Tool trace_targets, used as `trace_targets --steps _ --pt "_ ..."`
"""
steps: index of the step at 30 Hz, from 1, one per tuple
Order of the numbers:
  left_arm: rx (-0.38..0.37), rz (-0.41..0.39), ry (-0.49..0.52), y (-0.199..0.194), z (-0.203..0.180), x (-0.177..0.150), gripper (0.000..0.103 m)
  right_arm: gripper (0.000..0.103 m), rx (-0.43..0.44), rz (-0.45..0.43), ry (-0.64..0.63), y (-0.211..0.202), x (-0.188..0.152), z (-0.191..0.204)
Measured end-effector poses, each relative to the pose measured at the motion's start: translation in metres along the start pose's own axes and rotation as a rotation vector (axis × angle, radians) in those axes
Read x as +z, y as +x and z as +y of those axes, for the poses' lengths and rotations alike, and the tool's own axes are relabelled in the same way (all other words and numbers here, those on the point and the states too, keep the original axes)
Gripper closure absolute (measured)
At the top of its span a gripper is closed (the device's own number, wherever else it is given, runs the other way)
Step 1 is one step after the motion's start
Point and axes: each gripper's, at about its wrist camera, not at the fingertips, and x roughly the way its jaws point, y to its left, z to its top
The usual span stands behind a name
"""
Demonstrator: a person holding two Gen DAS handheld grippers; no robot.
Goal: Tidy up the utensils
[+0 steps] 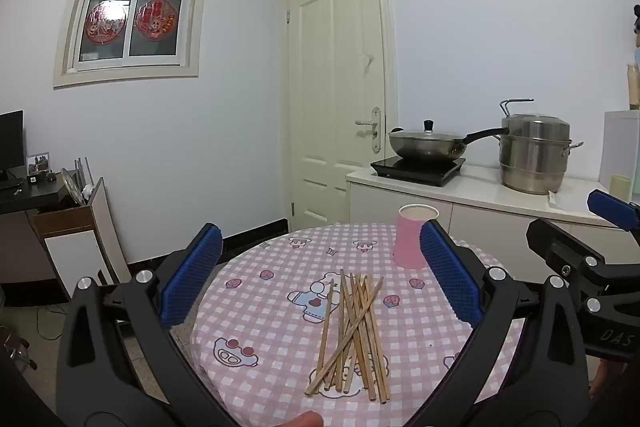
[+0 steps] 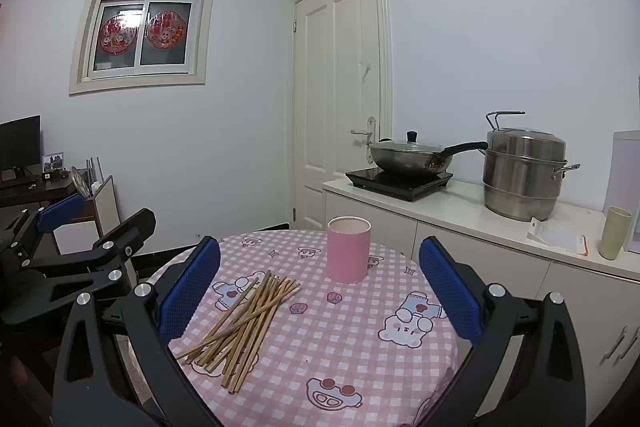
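Observation:
A loose pile of several wooden chopsticks (image 1: 352, 331) lies on the round table with a pink checked cloth (image 1: 272, 307). A pink paper cup (image 1: 412, 237) stands upright just beyond the pile. My left gripper (image 1: 320, 279) is open and empty, held above the table with the pile between its blue pads. In the right wrist view the chopsticks (image 2: 244, 323) lie to the left and the cup (image 2: 347, 249) stands at the middle of the table (image 2: 360, 347). My right gripper (image 2: 320, 287) is open and empty above the table.
A white counter (image 2: 460, 207) to the right holds an induction hob with a lidded wok (image 2: 408, 157), a steel steamer pot (image 2: 524, 175) and a green cup (image 2: 614, 233). A closed door (image 1: 340, 99) is behind. A desk with a monitor (image 1: 12, 143) stands at the left.

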Motion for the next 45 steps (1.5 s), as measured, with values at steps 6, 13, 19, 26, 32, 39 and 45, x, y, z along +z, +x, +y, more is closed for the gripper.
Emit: trace_targets --steps 6,13,19,26,32,39,45 --pt "0.005 -0.004 0.002 -0.0001 0.0003 0.0004 0.006 0.007 -0.001 -0.004 0.002 -0.0006 -0.0001 -0.0002" --pt "0.004 -0.004 0.005 0.0006 0.0022 -0.0004 0.006 0.007 0.000 0.000 0.004 0.0002 -0.0004 -0.0006" --pt "0.007 -0.005 0.008 0.0003 0.0019 -0.0020 0.006 0.007 0.000 0.000 0.004 -0.0013 0.0002 0.0001" --pt "0.009 -0.008 0.013 0.0004 -0.0028 -0.0052 0.006 0.007 -0.001 0.001 0.004 -0.0009 0.0000 0.0000" --pt "0.009 -0.006 0.014 0.0006 -0.0027 -0.0045 0.006 0.007 0.000 0.001 0.005 -0.0016 0.0000 0.0004" --pt "0.009 -0.005 0.014 0.0007 -0.0027 -0.0040 0.006 0.007 -0.001 0.002 0.006 -0.0017 0.0001 0.0001" --pt "0.010 -0.006 0.015 0.0006 -0.0033 -0.0039 0.006 0.007 0.000 0.003 0.005 -0.0014 0.0000 0.0000"
